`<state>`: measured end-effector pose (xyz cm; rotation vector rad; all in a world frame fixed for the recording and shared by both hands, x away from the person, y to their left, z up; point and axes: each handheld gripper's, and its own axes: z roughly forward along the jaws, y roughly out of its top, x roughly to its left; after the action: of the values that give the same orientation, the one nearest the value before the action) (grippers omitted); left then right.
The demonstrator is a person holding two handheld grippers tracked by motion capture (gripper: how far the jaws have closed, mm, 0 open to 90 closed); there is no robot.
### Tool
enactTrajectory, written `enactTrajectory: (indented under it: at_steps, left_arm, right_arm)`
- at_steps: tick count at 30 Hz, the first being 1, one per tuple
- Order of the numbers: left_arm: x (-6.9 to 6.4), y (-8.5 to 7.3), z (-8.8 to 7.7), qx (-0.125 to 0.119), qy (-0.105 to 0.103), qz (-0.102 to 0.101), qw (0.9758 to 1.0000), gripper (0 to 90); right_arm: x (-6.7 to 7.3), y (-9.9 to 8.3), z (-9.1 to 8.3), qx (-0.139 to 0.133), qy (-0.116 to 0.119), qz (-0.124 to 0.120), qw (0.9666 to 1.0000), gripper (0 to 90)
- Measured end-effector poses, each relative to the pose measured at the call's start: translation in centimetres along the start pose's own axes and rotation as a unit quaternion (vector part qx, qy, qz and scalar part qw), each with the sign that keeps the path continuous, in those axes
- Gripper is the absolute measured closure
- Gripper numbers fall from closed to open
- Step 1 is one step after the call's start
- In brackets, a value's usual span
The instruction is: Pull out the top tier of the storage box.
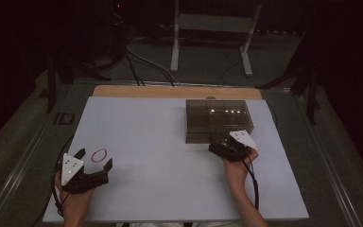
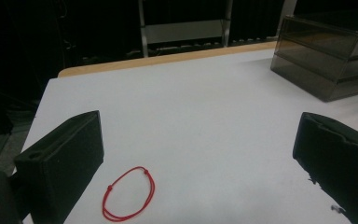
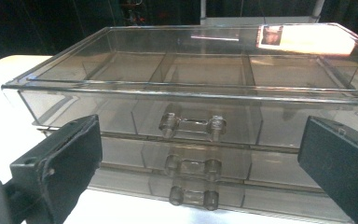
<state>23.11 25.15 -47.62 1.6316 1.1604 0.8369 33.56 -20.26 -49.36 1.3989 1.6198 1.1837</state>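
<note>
Now | left gripper (image 1: 93, 160) jaws apart by red cord loop (image 1: 99, 154) | right gripper (image 1: 217, 144) jaws apart (facing drawer box (image 1: 217, 119))

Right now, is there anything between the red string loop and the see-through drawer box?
No. In the high view, bare white table lies between the red string loop and the see-through drawer box.

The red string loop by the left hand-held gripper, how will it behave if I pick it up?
The red string loop looks thin and lies flat in a loose oval, so it will probably go floppy and droop when lifted. It seems very light. Lying so flat on the smooth table, it may slide rather than lift.
</note>
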Motion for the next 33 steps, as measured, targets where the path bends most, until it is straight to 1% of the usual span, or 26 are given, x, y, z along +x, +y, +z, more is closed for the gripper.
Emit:
enactTrajectory:
  at_steps: [9, 10, 13, 16, 19, 20, 26, 31, 32, 33]
  left_arm:
    - [0.0, 0.0, 0.0, 0.001, 0.0, 0.003, 1.0, 3.4]
    - [0.0, 0.0, 0.0, 0.001, 0.0, 0.003, 1.0, 3.4]
    - [0.0, 0.0, 0.0, 0.0, 0.002, 0.001, 1.0, 3.4]
    - [0.0, 0.0, 0.0, 0.0, 0.002, 0.001, 1.0, 3.4]
    - [0.0, 0.0, 0.0, 0.0, 0.002, 0.001, 1.0, 3.4]
    - [0.0, 0.0, 0.0, 0.0, 0.002, 0.001, 1.0, 3.4]
    - [0.0, 0.0, -0.1, 0.001, 0.002, 0.002, 1.0, 3.4]
    - [0.0, 0.0, -0.1, 0.001, 0.002, 0.001, 1.0, 3.4]
    - [0.0, 0.0, -0.1, 0.001, 0.002, 0.001, 1.0, 3.4]
    - [0.0, 0.0, -0.1, 0.001, 0.002, 0.002, 1.0, 3.4]
  right_arm:
    - [0.4, -0.2, 0.4, 0.002, -0.008, 0.0, 1.0, 0.4]
    - [0.5, -0.3, 0.4, 0.001, -0.011, 0.0, 0.9999, 2.9]
    - [0.5, -0.3, 0.4, -0.001, -0.015, 0.003, 0.9999, 3.7]
    - [0.6, -0.3, 0.4, -0.002, -0.023, 0.003, 0.9997, 6.6]
    - [0.8, -0.4, 0.3, -0.006, -0.036, 0.001, 0.9993, 14.3]
    - [0.9, -0.4, 0.3, -0.009, -0.04, 0.0, 0.9992, 15.3]
    - [1.3, -0.4, 0.2, -0.011, -0.048, -0.002, 0.9988, 25.6]
    - [1.4, -0.5, 0.3, -0.008, -0.057, 0.0, 0.9984, 38.8]
    - [1.4, -0.5, 0.3, -0.008, -0.057, 0.0, 0.9984, 38.8]
    - [1.4, -0.5, 0.2, -0.009, -0.057, 0.001, 0.9983, 41.0]
